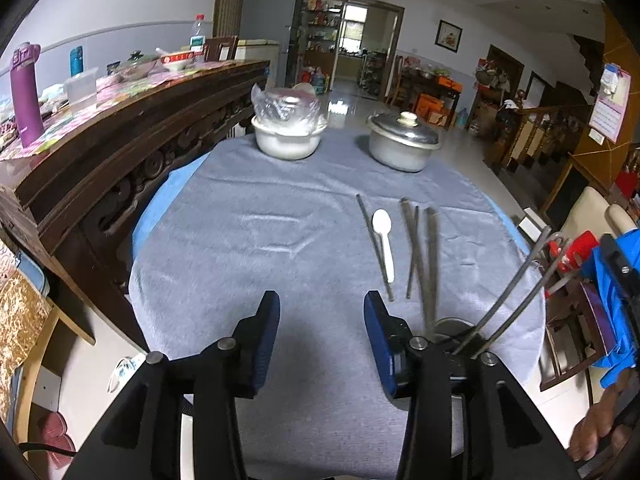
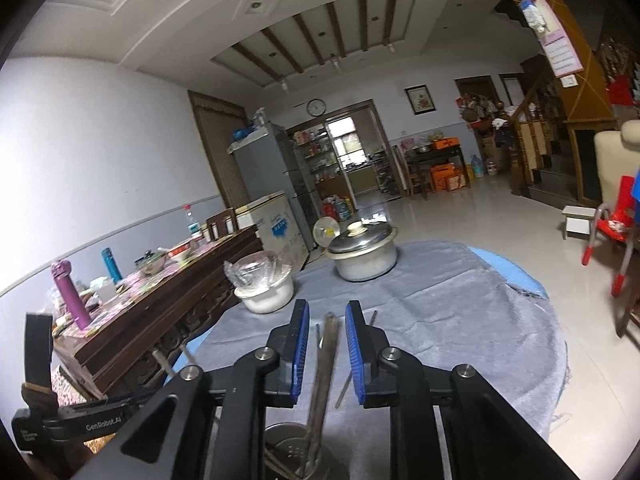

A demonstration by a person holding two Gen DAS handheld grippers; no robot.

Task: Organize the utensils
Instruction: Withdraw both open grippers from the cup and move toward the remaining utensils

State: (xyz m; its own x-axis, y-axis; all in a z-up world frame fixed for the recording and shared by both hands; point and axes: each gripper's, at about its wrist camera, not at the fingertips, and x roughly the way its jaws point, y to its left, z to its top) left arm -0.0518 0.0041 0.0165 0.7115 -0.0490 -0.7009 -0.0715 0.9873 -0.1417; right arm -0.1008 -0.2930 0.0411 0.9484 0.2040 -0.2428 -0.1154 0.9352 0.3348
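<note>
A white plastic spoon (image 1: 385, 240) and several dark chopsticks (image 1: 414, 248) lie on the grey cloth (image 1: 256, 248) of a round table. My left gripper (image 1: 320, 340) is open and empty, low over the cloth, left of the utensils. A metal utensil holder (image 2: 294, 446) stands at the near edge; it also shows in the left wrist view (image 1: 454, 326). One brown chopstick (image 2: 324, 372) leans out of the holder between the open blue pads of my right gripper (image 2: 327, 344), not clamped.
A white pot with a plastic-wrapped lid (image 1: 288, 132) and a metal lidded pot (image 1: 402, 142) stand at the table's far side. A dark wooden sideboard (image 1: 132, 128) with bottles and bowls runs along the left. A red chair (image 2: 612, 224) stands on the right.
</note>
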